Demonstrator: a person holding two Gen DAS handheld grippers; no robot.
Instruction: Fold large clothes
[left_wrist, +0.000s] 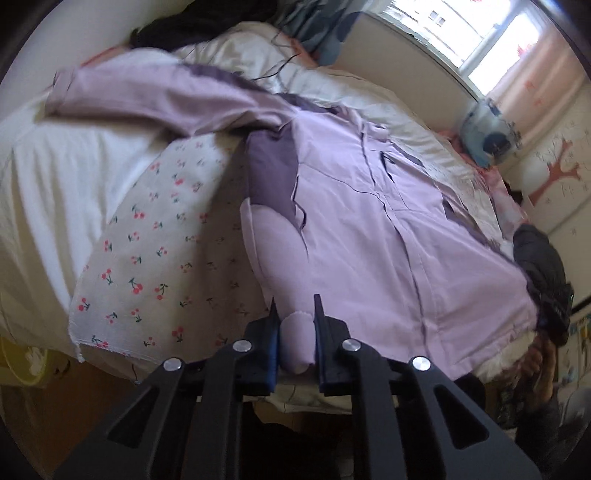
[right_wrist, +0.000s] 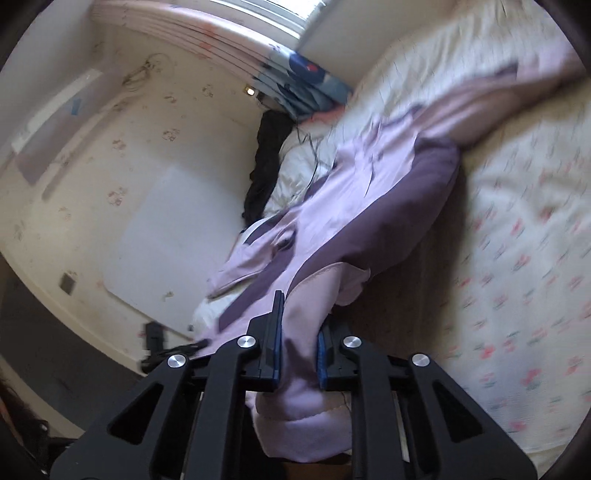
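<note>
A large lilac jacket (left_wrist: 369, 206) with dark purple panels lies spread on the bed, one sleeve stretched toward the far left. My left gripper (left_wrist: 295, 317) is shut on a lilac fleece-lined edge of the jacket near the bed's front edge. In the right wrist view my right gripper (right_wrist: 299, 325) is shut on another lilac part of the same jacket (right_wrist: 369, 192), which hangs taut and lifted from it toward the bed.
The bed has a cherry-print sheet (left_wrist: 155, 240) and a white quilt (left_wrist: 55, 177). Dark clothes (left_wrist: 543, 273) lie at the right; a blue patterned cushion (left_wrist: 487, 136) sits by the window. A cream wall (right_wrist: 147, 177) is left of the bed.
</note>
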